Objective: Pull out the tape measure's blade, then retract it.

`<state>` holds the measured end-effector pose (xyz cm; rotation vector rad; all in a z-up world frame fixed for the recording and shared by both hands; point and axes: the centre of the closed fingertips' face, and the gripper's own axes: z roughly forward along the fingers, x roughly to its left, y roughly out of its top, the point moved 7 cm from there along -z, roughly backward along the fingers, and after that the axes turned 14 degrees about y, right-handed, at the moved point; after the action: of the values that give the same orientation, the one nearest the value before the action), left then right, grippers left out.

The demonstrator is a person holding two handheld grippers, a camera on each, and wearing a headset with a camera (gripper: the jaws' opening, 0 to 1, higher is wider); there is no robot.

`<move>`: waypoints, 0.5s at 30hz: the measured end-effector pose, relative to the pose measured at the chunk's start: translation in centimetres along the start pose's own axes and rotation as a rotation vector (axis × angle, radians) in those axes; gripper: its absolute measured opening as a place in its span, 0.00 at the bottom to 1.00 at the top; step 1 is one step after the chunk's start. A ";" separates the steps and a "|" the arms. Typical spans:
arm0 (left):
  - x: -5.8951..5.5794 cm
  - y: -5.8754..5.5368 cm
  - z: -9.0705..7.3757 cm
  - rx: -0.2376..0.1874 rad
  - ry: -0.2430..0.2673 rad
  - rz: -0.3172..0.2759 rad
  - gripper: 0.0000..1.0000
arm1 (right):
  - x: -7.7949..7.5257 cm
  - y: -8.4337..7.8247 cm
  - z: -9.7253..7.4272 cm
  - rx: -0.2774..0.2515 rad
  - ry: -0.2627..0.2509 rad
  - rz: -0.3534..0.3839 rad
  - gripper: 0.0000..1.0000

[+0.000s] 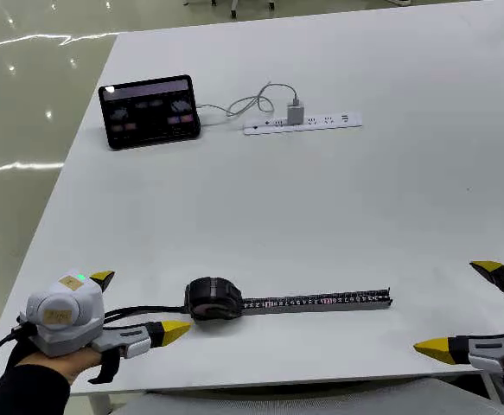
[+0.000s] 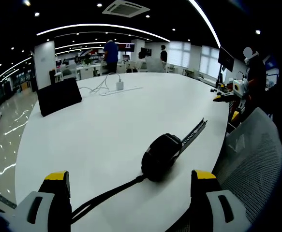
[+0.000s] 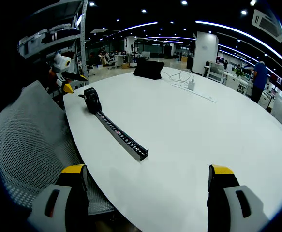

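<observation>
Item, cut off or unclear: right claw (image 1: pixel 457 307) is cropped by the head view's 3 o'clock edge, so only its 2 yellow-tipped jaws and part of the grey body show. The printed markings on the blade (image 1: pixel 321 301) are too small to read. The screen of the tablet (image 1: pixel 149 111) is blurred. The black strap (image 1: pixel 139 309) runs from the tape measure (image 1: pixel 213 298) toward the left claw (image 1: pixel 141 303); its far end passes under that claw's body and cannot be traced.

Item, pose: a hand (image 1: pixel 48 361) in a dark sleeve grips the left claw from below at the head view's 7 o'clock corner, jaws pointing to 3 o'clock. Both jaws stand wide apart, holding nothing. The right claw points to 9 o'clock from the opposite corner, its jaws likewise spread and empty.

Item, task object: the black case lies on the white surface (image 1: pixel 321 207) near its front edge, just beyond the left claw's tips and clear of them. In the left gripper view it sits at 12 o'clock between the 2 jaws. The blade lies flat, drawn out toward 3 o'clock in the head view. Its free end stops well apart from the right claw.

Item, other: power strip (image 1: pixel 303 123) with 1 plugged charger, at 12 o'clock on the surface beside the tablet.
</observation>
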<state>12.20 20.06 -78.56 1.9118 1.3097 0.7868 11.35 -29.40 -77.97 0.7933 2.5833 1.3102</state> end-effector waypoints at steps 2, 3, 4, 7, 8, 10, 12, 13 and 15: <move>0.1 -0.2 -0.3 0.001 -0.002 -0.012 1.00 | 0.2 -0.2 -0.5 -0.013 -0.011 0.024 1.00; 0.0 -0.2 -0.4 0.000 -0.003 -0.013 1.00 | 0.3 -0.4 -0.6 -0.013 -0.009 0.033 1.00; -0.1 -0.2 -0.6 -0.003 -0.002 -0.012 1.00 | 0.3 -0.5 -0.8 -0.011 -0.011 0.033 1.00; -0.6 -0.1 -0.9 -0.005 -0.010 -0.007 1.00 | 0.8 -0.8 -1.3 -0.005 -0.012 0.037 1.00; -0.8 -0.2 -1.0 -0.006 -0.011 -0.002 1.00 | 0.9 -0.8 -1.4 -0.007 -0.013 0.038 1.00; -1.0 -0.4 -1.1 -0.006 -0.015 0.002 1.00 | 1.2 -0.8 -1.7 -0.016 -0.013 0.038 1.00; -1.0 -0.6 -1.2 -0.004 -0.015 -0.003 1.00 | 1.2 -0.9 -1.8 -0.025 -0.019 0.041 1.00; -1.1 -0.6 -1.1 -0.003 -0.015 -0.003 1.00 | 1.3 -1.0 -1.8 -0.025 -0.022 0.042 1.00; -1.1 -0.7 -1.1 -0.003 -0.016 -0.001 1.00 | 1.3 -1.1 -1.8 -0.027 -0.024 0.046 1.00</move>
<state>10.64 19.44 -78.62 1.9110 1.2998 0.7708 9.23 -30.56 -77.54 0.8636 2.5381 1.3363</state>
